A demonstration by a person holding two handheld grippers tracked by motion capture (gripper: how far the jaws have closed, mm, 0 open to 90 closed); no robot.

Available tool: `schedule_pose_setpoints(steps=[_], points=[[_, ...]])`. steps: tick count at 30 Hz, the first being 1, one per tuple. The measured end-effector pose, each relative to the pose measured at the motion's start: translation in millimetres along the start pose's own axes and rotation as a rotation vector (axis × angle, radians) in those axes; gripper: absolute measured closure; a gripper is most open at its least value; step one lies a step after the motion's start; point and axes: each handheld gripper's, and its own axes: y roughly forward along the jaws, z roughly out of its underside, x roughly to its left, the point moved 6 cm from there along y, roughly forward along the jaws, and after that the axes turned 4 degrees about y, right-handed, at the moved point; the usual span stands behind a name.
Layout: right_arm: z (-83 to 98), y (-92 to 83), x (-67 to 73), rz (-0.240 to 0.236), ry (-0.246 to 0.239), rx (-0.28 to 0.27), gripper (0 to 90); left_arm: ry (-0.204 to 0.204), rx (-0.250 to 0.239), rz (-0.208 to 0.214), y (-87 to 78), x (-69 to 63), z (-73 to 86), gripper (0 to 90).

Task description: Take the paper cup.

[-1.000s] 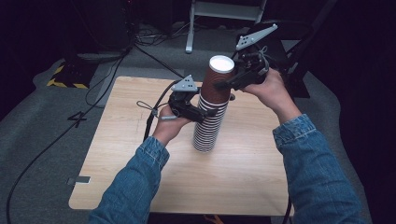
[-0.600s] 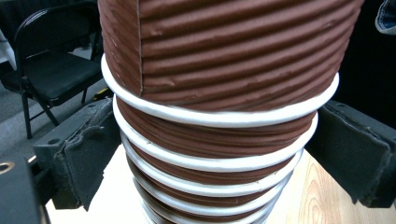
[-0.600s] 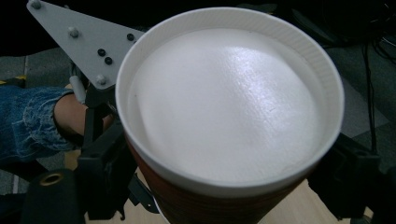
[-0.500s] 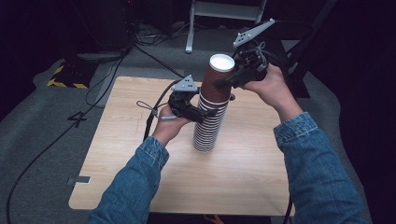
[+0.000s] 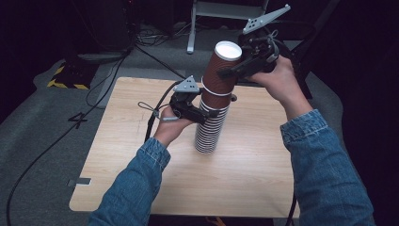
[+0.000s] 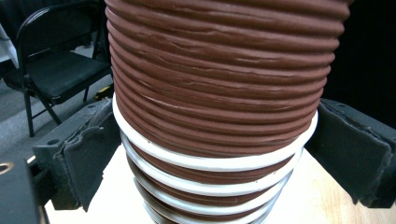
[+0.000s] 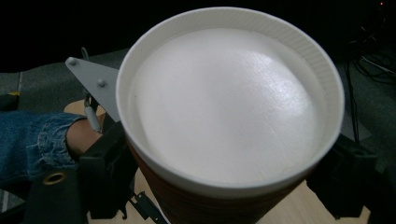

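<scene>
Top cup [image 5: 224, 66] of a tall stack of cups [image 5: 210, 123], mid-table [image 5: 117, 165]. Brown ribbed wall, white rolled rim, white inside, open end up.

Right tongs [image 5: 227, 71] clamped on the top cup's upper wall; jaws have just been closing on it. Left tongs [image 5: 206, 117] sit one jaw on each side of the stack lower down; the left gripper view leaves it unclear whether the pads press or merely flank.

Progress, judged: top cup gripped and tilted, seemingly partly drawn out of the stack, not yet free. Left to do: pull it clear, set it down.
</scene>
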Motion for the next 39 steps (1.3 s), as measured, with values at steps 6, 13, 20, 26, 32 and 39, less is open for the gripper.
schedule_pose_setpoints(steps=[6,13,20,26,32,39], points=[[-7.4,-9.2,3.8,0.021,-0.002,-0.037,19.2,0.0,0.005,0.001,0.1,0.0,-0.3,4.7],[-12.0,-30.2,5.1,0.03,0.0,-0.128,19.2,0.022,0.004,-0.016,-2.0,-0.8,-1.7,4.5],[-9.1,-57.4,8.1,0.06,-0.006,-0.261,19.2,0.022,-0.012,-0.024,-11.8,-0.3,-4.3,3.0],[-1.4,-82.4,8.9,0.075,-0.001,-0.335,19.2,0.033,-0.025,-0.038,-28.2,-0.4,-0.9,2.9],[16.9,-99.8,7.1,0.096,0.0,-0.396,19.2,0.041,-0.008,-0.058,-44.5,-5.5,13.6,2.7],[55.6,-111.7,5.1,0.138,0.017,-0.441,19.1,0.014,-0.001,-0.067,-58.3,-13.4,40.6,2.7]])
